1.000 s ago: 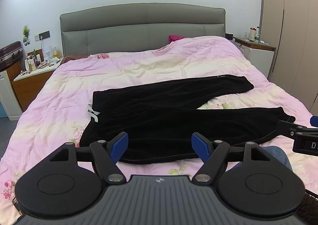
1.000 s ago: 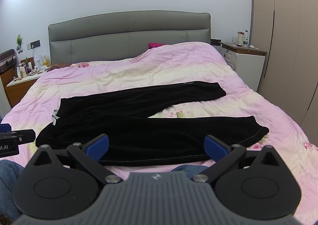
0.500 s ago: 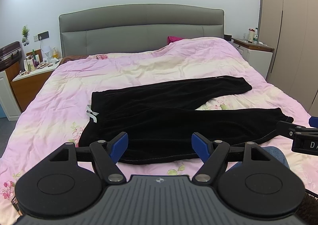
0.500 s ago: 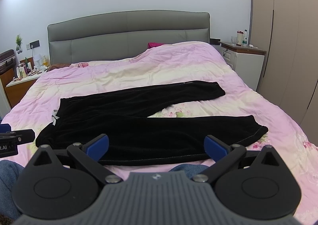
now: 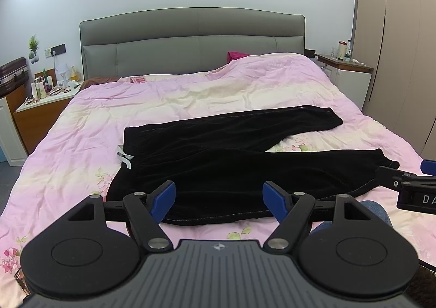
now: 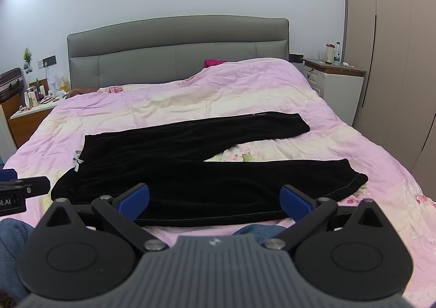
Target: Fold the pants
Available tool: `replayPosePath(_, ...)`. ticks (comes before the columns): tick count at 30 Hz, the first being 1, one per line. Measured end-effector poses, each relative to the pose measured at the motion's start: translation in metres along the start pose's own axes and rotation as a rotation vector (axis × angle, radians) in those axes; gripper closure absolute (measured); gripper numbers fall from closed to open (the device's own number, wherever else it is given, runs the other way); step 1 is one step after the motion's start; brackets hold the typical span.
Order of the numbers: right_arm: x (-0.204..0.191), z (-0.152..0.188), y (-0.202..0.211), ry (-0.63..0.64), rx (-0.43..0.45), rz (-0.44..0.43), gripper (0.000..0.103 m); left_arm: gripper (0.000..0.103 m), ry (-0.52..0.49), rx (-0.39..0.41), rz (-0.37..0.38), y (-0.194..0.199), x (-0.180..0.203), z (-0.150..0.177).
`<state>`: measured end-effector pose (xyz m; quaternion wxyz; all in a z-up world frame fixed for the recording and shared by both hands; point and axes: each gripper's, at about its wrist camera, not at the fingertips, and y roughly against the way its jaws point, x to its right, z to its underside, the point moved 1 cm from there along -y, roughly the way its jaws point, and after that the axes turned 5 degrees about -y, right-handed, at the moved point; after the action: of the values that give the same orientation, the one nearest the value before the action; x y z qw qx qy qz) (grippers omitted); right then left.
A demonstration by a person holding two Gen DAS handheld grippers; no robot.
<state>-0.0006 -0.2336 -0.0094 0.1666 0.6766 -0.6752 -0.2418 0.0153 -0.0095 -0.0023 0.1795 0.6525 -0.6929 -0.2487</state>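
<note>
Black pants (image 5: pixel 218 161) lie flat on the pink bed, waistband with a pale drawstring (image 5: pixel 124 158) at the left, both legs spread out to the right. The right wrist view shows the same pants (image 6: pixel 190 169) with their hems at the right. My left gripper (image 5: pixel 219 200) hovers open above the near edge of the pants, nothing between its blue pads. My right gripper (image 6: pixel 215 200) also stands open over the near leg, touching nothing. Each gripper's tip shows at the edge of the other's view.
A pink floral quilt (image 5: pixel 190 90) covers the bed below a grey headboard (image 5: pixel 190 43). Cluttered nightstands stand at left (image 5: pixel 43 101) and right (image 5: pixel 351 73). A wardrobe (image 5: pixel 403 35) lines the right wall. A person's jeans-clad knees (image 6: pixel 256 231) show at the near bed edge.
</note>
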Motion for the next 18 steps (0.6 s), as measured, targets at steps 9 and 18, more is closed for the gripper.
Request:
replayPosePath(9,-0.001,0.001,0.003,0.003,0.007,0.006,0.005,0.017,0.0,0.001,0.028,0.004,-0.003,0.002)
replayPosePath(18,0.011,-0.005,-0.001,0.047,0.002,-0.087,0.005,0.028,-0.093,-0.024,0.125,-0.004,-0.025,0.002)
